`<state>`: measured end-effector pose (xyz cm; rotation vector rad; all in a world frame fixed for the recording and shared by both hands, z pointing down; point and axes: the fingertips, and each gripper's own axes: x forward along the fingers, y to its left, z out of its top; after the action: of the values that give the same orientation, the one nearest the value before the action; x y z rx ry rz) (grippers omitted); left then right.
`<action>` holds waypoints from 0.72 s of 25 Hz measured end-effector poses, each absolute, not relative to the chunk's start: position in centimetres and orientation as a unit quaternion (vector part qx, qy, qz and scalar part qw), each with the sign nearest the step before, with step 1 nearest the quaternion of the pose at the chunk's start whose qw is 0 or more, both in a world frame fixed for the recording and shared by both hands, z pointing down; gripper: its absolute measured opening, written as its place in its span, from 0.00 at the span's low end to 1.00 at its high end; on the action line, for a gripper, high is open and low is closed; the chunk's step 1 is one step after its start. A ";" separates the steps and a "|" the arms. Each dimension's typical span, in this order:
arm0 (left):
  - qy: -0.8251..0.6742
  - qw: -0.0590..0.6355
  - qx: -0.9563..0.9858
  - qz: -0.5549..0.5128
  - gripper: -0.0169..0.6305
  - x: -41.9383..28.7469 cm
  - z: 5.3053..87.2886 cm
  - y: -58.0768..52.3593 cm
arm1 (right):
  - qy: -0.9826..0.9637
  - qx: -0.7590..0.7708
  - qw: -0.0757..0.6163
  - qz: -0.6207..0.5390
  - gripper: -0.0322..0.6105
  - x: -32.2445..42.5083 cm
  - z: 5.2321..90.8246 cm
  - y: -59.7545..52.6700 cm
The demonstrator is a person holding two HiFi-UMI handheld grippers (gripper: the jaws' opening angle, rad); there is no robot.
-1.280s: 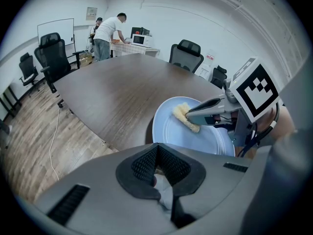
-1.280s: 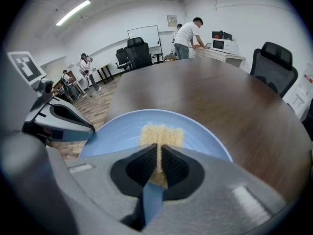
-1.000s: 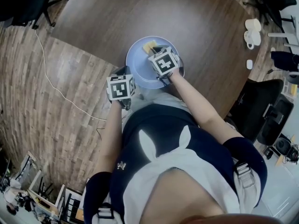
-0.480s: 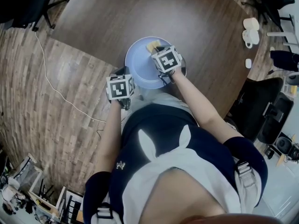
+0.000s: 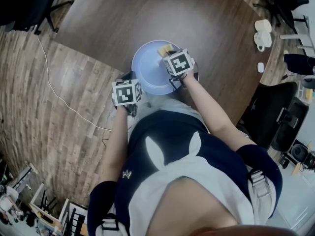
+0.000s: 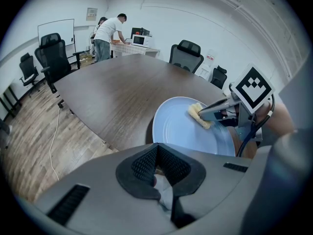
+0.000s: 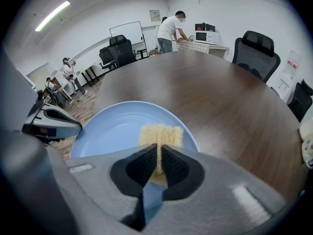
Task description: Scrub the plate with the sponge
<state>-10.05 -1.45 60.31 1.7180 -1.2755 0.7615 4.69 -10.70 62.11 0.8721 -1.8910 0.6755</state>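
The plate (image 5: 146, 72) lies on the table (image 5: 197, 18), ahead and right of the left hand-held gripper (image 6: 156, 153). The sponge (image 7: 161, 133) rests on the plate, between the right hand-held gripper's (image 7: 159, 154) jaws.

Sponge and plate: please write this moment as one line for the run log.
step: scrub | right tool: shut on sponge | sponge: on plate | left tool: shut, empty, beside plate | plate: on table

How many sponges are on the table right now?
1. The yellow sponge is pinched in the right gripper, on the far part of the blue plate. The person's body hides the near edge of the table, so another could be there.
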 end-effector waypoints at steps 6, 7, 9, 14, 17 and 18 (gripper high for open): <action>-0.509 0.421 0.687 0.304 0.03 -10.3 60.2 -1.5 | -0.761 0.360 0.462 0.278 0.09 4.9 62.1 -10.6; -0.509 0.421 0.687 0.304 0.03 -10.3 60.3 -1.5 | -0.760 0.361 0.463 0.278 0.09 5.0 62.1 -10.5; -0.509 0.419 0.687 0.304 0.03 -10.4 60.3 -1.5 | -0.759 0.362 0.463 0.281 0.09 5.1 62.1 -10.5; -0.511 0.419 0.687 0.302 0.03 -10.3 60.2 -1.4 | -0.746 0.362 0.474 0.297 0.09 6.2 62.3 -9.6; -0.510 0.419 0.688 0.301 0.03 -10.2 60.1 -1.3 | -0.741 0.364 0.477 0.302 0.09 6.9 62.2 -9.2; -0.510 0.419 0.688 0.301 0.03 -10.3 60.1 -1.3 | -0.740 0.364 0.477 0.303 0.09 7.1 62.2 -9.1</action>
<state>-10.27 -1.31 60.11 1.7245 -1.2790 0.7549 7.09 -9.14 62.21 0.8900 -1.8077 0.7412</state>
